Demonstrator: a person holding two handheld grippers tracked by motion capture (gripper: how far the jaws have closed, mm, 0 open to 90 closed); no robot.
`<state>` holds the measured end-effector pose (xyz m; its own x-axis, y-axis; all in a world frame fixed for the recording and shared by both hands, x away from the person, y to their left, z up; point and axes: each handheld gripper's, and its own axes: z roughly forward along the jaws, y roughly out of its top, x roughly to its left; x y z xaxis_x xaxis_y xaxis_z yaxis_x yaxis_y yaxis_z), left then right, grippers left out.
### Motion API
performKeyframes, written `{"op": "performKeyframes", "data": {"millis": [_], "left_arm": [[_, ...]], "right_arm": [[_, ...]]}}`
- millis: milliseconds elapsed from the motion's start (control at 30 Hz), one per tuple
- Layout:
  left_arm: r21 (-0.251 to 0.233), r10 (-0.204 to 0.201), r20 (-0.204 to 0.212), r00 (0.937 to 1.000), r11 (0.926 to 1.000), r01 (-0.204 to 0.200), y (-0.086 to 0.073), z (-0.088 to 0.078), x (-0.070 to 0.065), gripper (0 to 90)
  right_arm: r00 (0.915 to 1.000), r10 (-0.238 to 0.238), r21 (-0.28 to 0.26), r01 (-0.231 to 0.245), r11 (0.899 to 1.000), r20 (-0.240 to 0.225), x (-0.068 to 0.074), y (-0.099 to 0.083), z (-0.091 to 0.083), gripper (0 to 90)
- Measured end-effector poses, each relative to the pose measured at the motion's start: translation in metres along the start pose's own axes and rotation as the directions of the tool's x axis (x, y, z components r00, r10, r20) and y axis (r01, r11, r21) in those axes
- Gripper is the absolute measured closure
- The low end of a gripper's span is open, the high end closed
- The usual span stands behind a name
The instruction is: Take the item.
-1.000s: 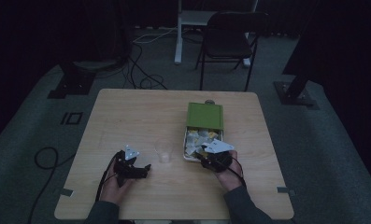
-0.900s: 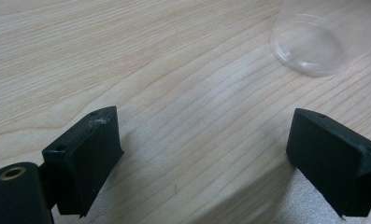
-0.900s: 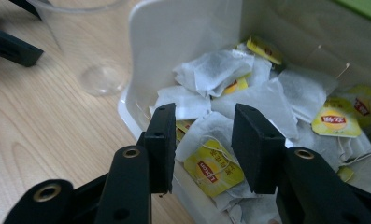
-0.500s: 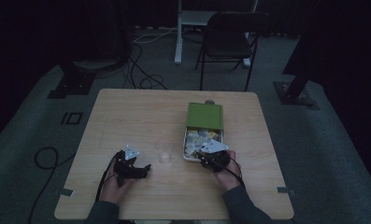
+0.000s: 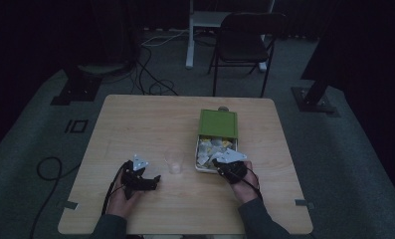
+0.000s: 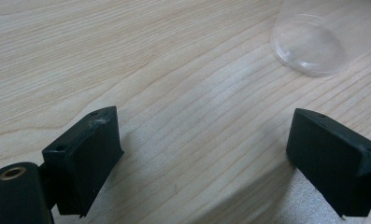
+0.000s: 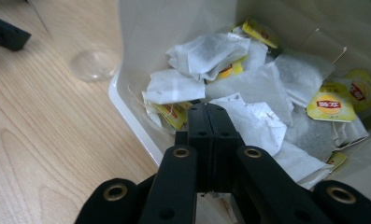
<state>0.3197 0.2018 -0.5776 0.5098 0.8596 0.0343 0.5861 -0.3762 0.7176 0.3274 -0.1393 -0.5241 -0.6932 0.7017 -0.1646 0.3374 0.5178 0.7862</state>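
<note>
Low and left of centre in the high view, the left gripper (image 5: 155,179) rests on the wooden table (image 5: 135,119) with its jaws spread wide and nothing between them, a clear plastic cup (image 5: 174,161) just beyond. The right gripper (image 7: 206,108) has its jaws pressed together over the near edge of a white box (image 5: 197,162) of tea bags (image 7: 206,51); whether it pinches one cannot be told. A dark chair (image 5: 245,40) and floor cables (image 5: 150,74) lie at the top of the frame.

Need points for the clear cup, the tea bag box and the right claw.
clear cup (image 5: 174,161): high view, on its side wall.
tea bag box (image 5: 218,122): high view, on the green lid.
right claw (image 7: 211,114): right gripper view, at the tips of the shut jaws.
</note>
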Motion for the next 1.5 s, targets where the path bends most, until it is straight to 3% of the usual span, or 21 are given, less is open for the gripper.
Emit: {"op": "performKeyframes", "data": {"millis": [467,1500], "left_arm": [[-0.001,-0.001,0.000,1.0000,1.0000,0.001,0.000,0.000,0.000,10.9],[0.000,0.000,0.000,1.0000,1.0000,0.000,0.000,0.000,0.000,10.9]], "right_arm": [[0.9996,0.021,-0.068,-0.022,0.997,-0.020,-0.004,0.012,-0.015,90.0],[0.9997,0.019,-0.125,-0.021,0.992,-0.014,-0.006,0.031,-0.035,90.0]]}}
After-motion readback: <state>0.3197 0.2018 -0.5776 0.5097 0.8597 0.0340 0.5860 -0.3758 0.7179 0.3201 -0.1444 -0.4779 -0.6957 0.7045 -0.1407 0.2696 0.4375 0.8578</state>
